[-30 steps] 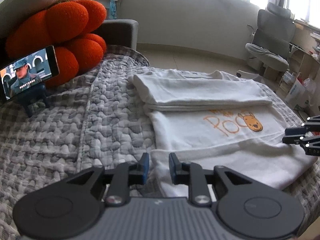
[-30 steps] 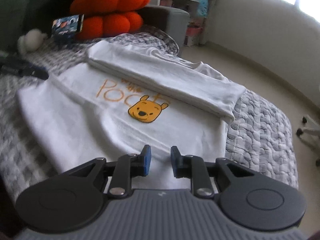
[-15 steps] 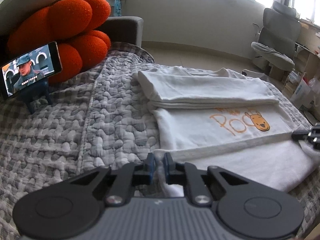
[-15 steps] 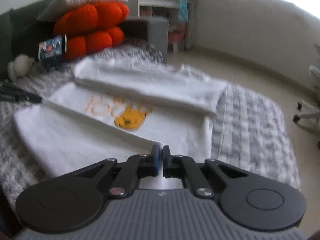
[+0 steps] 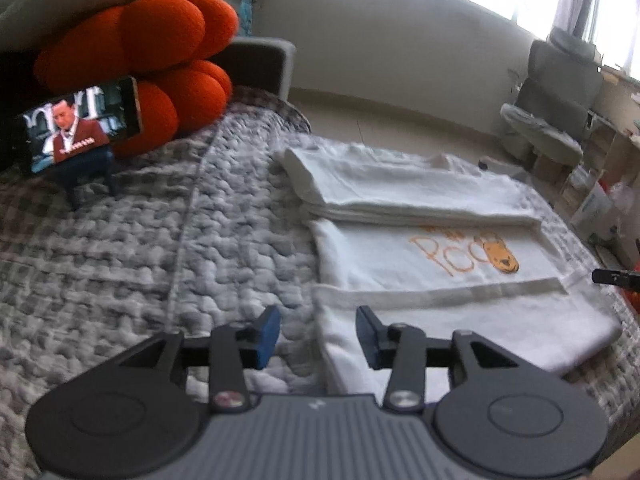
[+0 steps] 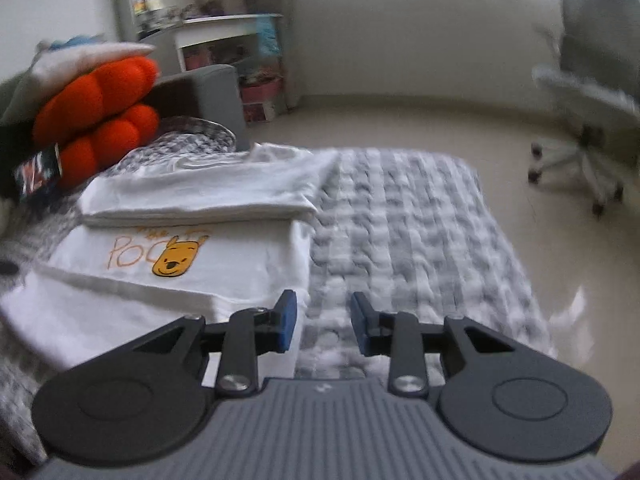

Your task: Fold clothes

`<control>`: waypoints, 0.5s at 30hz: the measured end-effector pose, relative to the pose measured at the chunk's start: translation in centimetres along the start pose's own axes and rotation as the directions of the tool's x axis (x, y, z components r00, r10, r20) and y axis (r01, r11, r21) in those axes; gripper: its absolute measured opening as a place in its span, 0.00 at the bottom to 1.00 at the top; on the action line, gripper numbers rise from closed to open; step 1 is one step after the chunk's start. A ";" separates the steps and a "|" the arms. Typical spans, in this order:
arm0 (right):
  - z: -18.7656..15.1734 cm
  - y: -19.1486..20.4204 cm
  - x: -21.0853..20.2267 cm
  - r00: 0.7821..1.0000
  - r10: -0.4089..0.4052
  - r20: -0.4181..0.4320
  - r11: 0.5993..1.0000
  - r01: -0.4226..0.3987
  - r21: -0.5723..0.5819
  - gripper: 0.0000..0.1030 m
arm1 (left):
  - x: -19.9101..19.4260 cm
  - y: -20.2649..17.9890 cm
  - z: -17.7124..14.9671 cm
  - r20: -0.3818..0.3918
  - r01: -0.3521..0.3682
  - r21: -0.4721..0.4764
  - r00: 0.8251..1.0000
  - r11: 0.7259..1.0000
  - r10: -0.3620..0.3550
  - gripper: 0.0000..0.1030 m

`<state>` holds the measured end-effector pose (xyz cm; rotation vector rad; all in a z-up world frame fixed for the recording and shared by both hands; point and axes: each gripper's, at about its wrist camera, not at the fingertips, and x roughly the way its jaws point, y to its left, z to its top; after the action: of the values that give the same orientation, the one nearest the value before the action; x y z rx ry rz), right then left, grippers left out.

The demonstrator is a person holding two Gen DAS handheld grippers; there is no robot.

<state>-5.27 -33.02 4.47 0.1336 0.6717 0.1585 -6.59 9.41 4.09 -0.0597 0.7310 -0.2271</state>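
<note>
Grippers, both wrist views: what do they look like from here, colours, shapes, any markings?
Both look alike. The left gripper and right gripper each have two black fingers tipped with blue pads, pivoting on silver screws. Each finger widens into a rounded black plate with a ringed circular disc. Between them sits a grey ribbed housing with a small pale mark. No cables or sleeves show.

phone (image 6: 38,170) cut off, chair (image 6: 592,120) blurred

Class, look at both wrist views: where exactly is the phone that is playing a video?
In the left wrist view the phone stands on a small dark stand at the far left of the grey quilt, against the orange cushion. In the right wrist view only its edge shows, far left.
</note>
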 end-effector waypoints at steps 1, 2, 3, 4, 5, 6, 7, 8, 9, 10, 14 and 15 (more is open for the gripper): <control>-0.1 -0.1 0.3 1.000 0.010 -0.008 1.000 -0.010 0.009 0.33 | 0.5 -0.2 0.0 -0.005 -0.009 0.004 1.000 1.000 0.009 0.41; -0.2 0.0 0.6 1.000 0.019 -0.014 1.000 -0.019 0.016 0.33 | 1.0 -0.4 0.1 -0.010 -0.018 0.007 1.000 1.000 0.018 0.34; -0.4 0.2 0.8 0.999 0.029 -0.020 1.000 -0.028 0.009 0.31 | 1.6 -0.6 0.1 -0.014 -0.027 0.012 1.000 1.000 0.027 0.19; -0.5 0.6 0.9 0.999 0.027 -0.023 1.000 -0.027 -0.009 0.14 | 1.8 -0.8 0.1 -0.017 -0.042 0.024 0.999 0.999 0.043 0.16; -0.6 1.0 0.8 1.000 0.018 -0.018 0.999 -0.019 -0.028 0.01 | 1.9 -0.9 0.2 -0.009 -0.051 0.032 0.999 0.998 0.051 0.12; -0.7 1.3 0.7 1.000 0.009 -0.012 0.999 -0.010 -0.048 0.01 | 1.8 -0.9 0.2 0.000 -0.057 0.032 0.998 0.998 0.057 0.09; -0.8 1.4 0.7 1.000 0.004 -0.004 0.999 -0.004 -0.048 0.01 | 1.7 -0.9 0.2 0.007 -0.058 0.035 0.998 0.998 0.058 0.08; -0.9 1.3 0.7 1.000 0.000 0.004 0.999 0.001 -0.044 0.01 | 1.6 -0.9 0.2 0.014 -0.060 0.037 0.998 0.998 0.059 0.08; -0.9 1.3 0.7 1.000 -0.005 0.012 0.999 0.005 -0.040 0.01 | 1.5 -0.9 0.2 0.020 -0.061 0.039 0.998 0.997 0.061 0.07; -1.0 1.3 0.6 1.000 -0.009 0.020 0.999 0.010 -0.036 0.01 | 1.6 -0.8 0.2 0.021 -0.066 0.032 0.998 0.997 0.065 0.07; -1.2 1.3 0.4 0.998 -0.022 0.059 0.999 0.024 -0.025 0.01 | 1.4 -0.6 -0.1 0.042 -0.064 -0.004 0.997 0.998 0.065 0.06; -1.3 1.5 0.2 0.997 -0.021 0.077 0.999 0.024 -0.027 0.01 | 1.4 -0.6 -0.1 0.044 -0.072 0.004 0.996 0.997 0.071 0.04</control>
<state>-6.06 -31.44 3.64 0.1045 0.5941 0.1405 -5.76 8.48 3.23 -0.0326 0.6874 -0.1592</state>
